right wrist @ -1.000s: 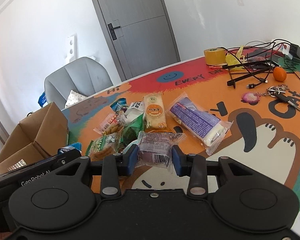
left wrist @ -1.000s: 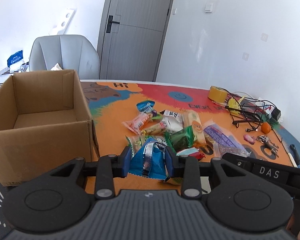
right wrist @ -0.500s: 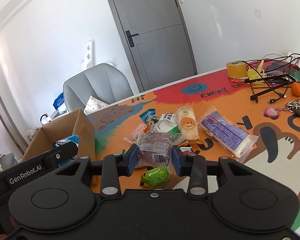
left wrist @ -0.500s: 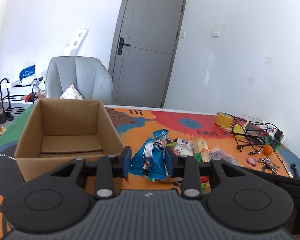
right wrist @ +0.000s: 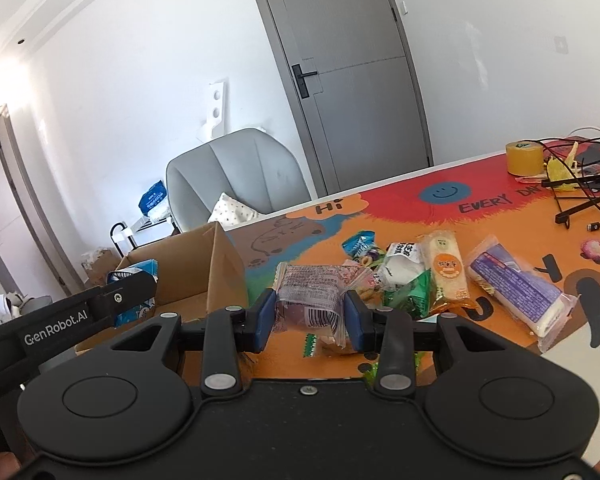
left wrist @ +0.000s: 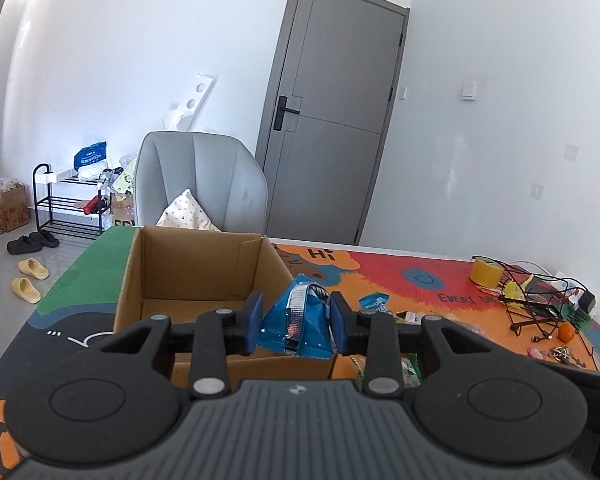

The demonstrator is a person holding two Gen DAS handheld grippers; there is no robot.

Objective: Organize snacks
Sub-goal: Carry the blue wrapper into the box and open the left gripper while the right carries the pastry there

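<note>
The left claw (left wrist: 296,322) pinches a crinkly blue foil packet (left wrist: 300,326) above the near wall of the open cardboard box (left wrist: 204,268); let go too soon and the slick, light packet could catch the rim and slide out. The right claw (right wrist: 310,314) grips a soft clear-wrapped purple snack (right wrist: 310,294) above the table (right wrist: 420,208), beside the loose heap of glossy wrapped snacks (right wrist: 424,276), where its thin film might slip

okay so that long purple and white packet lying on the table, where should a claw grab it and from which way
Grip the long purple packet across its narrow width near the middle, coming down from above. It lies flat on the table mat with its long sides free, apart from the snack pile, so the fingers can straddle it there. The crinkled end seals would likely slip.
</note>
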